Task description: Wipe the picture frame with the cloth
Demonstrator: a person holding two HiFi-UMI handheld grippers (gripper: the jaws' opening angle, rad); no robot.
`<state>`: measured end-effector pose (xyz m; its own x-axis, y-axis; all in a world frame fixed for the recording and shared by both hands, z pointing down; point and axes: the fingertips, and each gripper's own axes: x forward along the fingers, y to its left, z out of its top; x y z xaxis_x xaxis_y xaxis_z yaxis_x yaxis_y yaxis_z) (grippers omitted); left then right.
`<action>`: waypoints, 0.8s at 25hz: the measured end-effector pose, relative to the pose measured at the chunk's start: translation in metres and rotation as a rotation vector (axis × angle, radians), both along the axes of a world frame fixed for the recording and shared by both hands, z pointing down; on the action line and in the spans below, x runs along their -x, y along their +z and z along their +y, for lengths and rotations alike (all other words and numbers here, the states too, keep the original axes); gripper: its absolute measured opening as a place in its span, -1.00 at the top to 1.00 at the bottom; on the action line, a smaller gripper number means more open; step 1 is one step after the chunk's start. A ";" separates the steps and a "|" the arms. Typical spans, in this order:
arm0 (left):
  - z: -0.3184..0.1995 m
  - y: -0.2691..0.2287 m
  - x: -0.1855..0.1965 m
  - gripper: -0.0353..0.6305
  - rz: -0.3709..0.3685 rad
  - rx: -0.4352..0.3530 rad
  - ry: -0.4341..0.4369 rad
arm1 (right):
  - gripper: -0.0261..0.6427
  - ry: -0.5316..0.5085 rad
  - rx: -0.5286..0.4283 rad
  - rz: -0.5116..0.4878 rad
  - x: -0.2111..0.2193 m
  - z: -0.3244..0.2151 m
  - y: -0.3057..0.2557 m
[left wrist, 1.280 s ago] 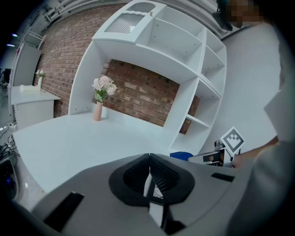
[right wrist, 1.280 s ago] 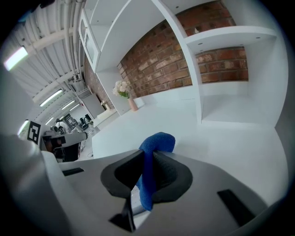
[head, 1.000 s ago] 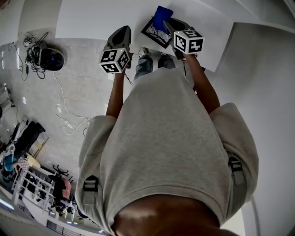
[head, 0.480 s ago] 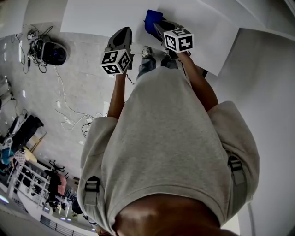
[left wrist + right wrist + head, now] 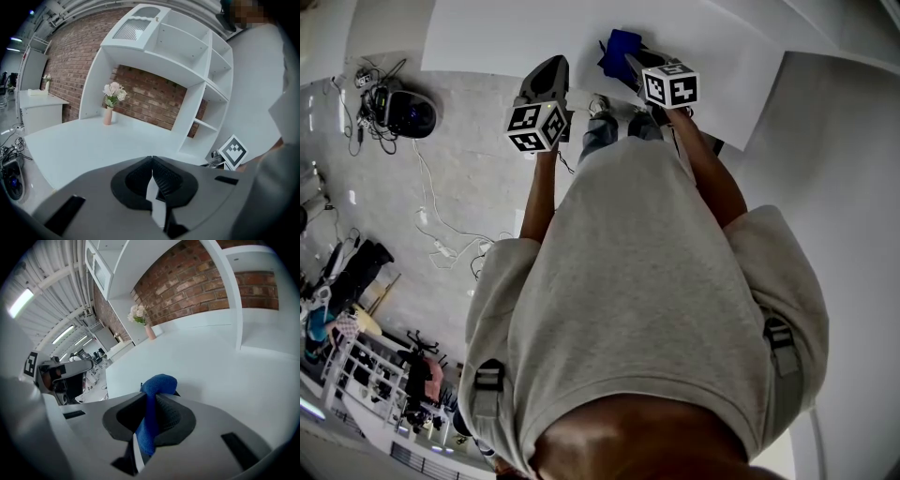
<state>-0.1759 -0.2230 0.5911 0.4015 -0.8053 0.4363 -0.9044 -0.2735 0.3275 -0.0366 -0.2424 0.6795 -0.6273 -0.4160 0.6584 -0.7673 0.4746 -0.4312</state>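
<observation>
The blue cloth is pinched between the two jaws of the right gripper. Its folded top bulges out past the jaw tips and its lower end hangs down between the pads. Seen from the head view, cloth and gripper are over the white desk, a little in from its front edge. A thin dark sliver shows just beside the cloth on the desk, but I cannot tell whether it is the picture frame; no view shows the frame clearly.

The left gripper has its jaws closed tip to tip with nothing between them. It is held at the desk's front edge, apart from the cloth.

Further back on the desk stands a pink vase of pale flowers. A white shelf unit rises from the desk's rear, against a brick wall.
</observation>
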 end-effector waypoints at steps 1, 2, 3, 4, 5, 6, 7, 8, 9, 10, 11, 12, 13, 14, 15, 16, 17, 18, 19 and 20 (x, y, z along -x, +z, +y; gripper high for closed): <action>0.000 0.000 -0.002 0.84 0.000 -0.001 0.005 | 0.73 0.006 0.002 0.003 -0.004 0.001 0.001; -0.001 0.000 -0.004 0.84 0.000 -0.002 0.009 | 0.73 0.012 0.003 0.006 -0.008 0.002 0.002; -0.001 0.000 -0.006 0.84 0.000 -0.003 0.014 | 0.73 0.017 0.004 0.010 -0.012 0.002 0.003; -0.002 -0.001 -0.007 0.84 0.001 -0.003 0.018 | 0.73 0.022 0.004 0.013 -0.016 0.003 0.003; -0.003 -0.001 -0.008 0.84 0.001 -0.003 0.021 | 0.73 0.027 0.005 0.017 -0.019 0.003 0.004; -0.004 -0.001 -0.009 0.84 0.002 -0.004 0.026 | 0.73 0.033 0.006 0.020 -0.023 0.003 0.004; -0.005 0.000 -0.011 0.84 0.003 -0.004 0.030 | 0.73 0.039 0.006 0.022 -0.026 0.003 0.004; -0.006 0.000 -0.012 0.84 0.003 -0.005 0.035 | 0.73 0.046 0.006 0.025 -0.030 0.004 0.004; -0.006 0.000 -0.014 0.84 0.003 -0.006 0.040 | 0.73 0.053 0.006 0.027 -0.034 0.005 0.005; -0.007 0.000 -0.016 0.84 0.004 -0.007 0.045 | 0.73 0.059 0.006 0.029 -0.039 0.006 0.005; -0.008 0.000 -0.018 0.84 0.005 -0.008 0.050 | 0.73 0.065 0.005 0.033 -0.044 0.007 0.006; -0.009 0.000 -0.020 0.84 0.005 -0.009 0.055 | 0.73 0.072 0.006 0.038 -0.049 0.007 0.007; -0.011 0.000 -0.023 0.84 0.006 -0.010 0.060 | 0.73 0.080 0.007 0.043 -0.054 0.009 0.008; -0.012 0.000 -0.026 0.84 0.007 -0.011 0.065 | 0.73 0.090 0.008 0.047 -0.060 0.010 0.009; -0.012 -0.001 -0.029 0.84 0.008 -0.013 0.070 | 0.73 0.099 0.009 0.051 -0.067 0.011 0.009; -0.013 -0.002 -0.032 0.84 0.008 -0.014 0.076 | 0.73 0.109 0.010 0.054 -0.074 0.013 0.008; -0.014 -0.003 -0.036 0.84 0.009 -0.016 0.082 | 0.73 0.117 0.009 0.057 -0.080 0.014 0.008; -0.014 -0.003 -0.038 0.84 0.010 -0.016 0.086 | 0.73 0.125 0.009 0.061 -0.086 0.015 0.007; -0.014 -0.003 -0.040 0.84 0.010 -0.017 0.091 | 0.73 0.132 0.010 0.066 -0.091 0.016 0.007; -0.015 -0.003 -0.042 0.84 0.011 -0.016 0.095 | 0.73 0.140 0.011 0.071 -0.096 0.017 0.007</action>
